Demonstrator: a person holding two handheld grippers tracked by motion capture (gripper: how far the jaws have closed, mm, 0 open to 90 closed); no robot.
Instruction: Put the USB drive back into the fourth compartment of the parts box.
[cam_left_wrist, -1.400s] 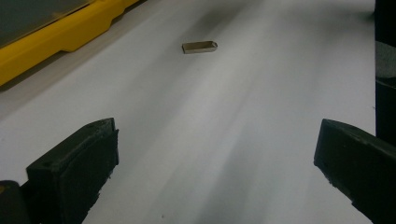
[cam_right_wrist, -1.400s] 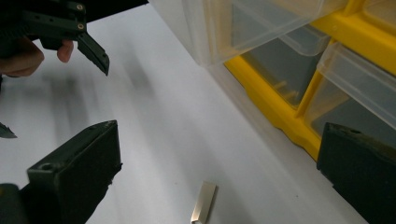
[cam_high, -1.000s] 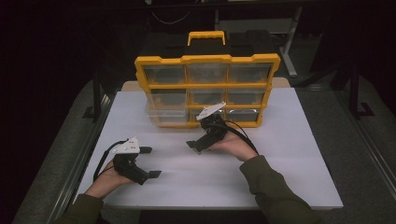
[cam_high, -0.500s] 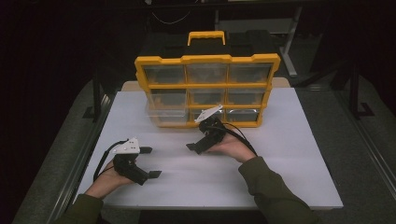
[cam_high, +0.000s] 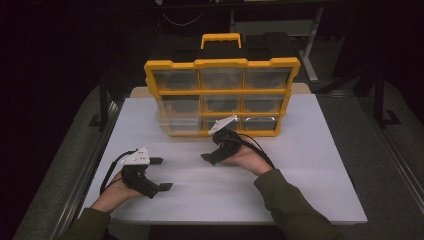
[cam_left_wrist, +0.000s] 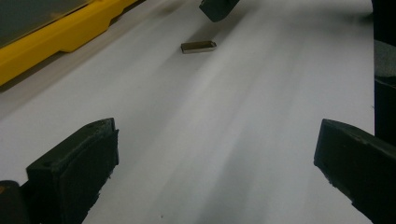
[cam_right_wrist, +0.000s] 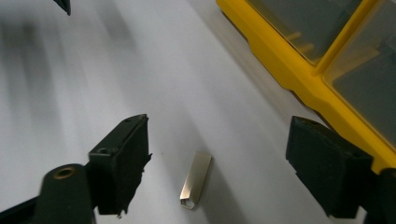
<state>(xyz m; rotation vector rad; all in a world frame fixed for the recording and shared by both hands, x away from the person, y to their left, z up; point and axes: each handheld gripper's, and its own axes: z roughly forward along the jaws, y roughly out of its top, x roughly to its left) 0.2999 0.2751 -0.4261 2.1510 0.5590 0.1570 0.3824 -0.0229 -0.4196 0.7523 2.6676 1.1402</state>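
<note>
A small rectangular metal piece lies flat on the white table, between the two jaws of my right gripper. Those jaws have just been closing, but neither pad touches the piece. In the high view the right gripper points down-left, just in front of the yellow drawer organizer. My left gripper rests at the front left, wide open with nothing in it. From the left gripper view, the metal piece lies farther off, under a right jaw tip.
The organizer has several clear drawers; its bottom-left drawer is pulled out a little. Its yellow base runs close along the right gripper's side. A grey ledge borders the white table, and the surroundings are dark.
The right gripper's jaws look a little narrower than before. Both hands stay about where they were.
</note>
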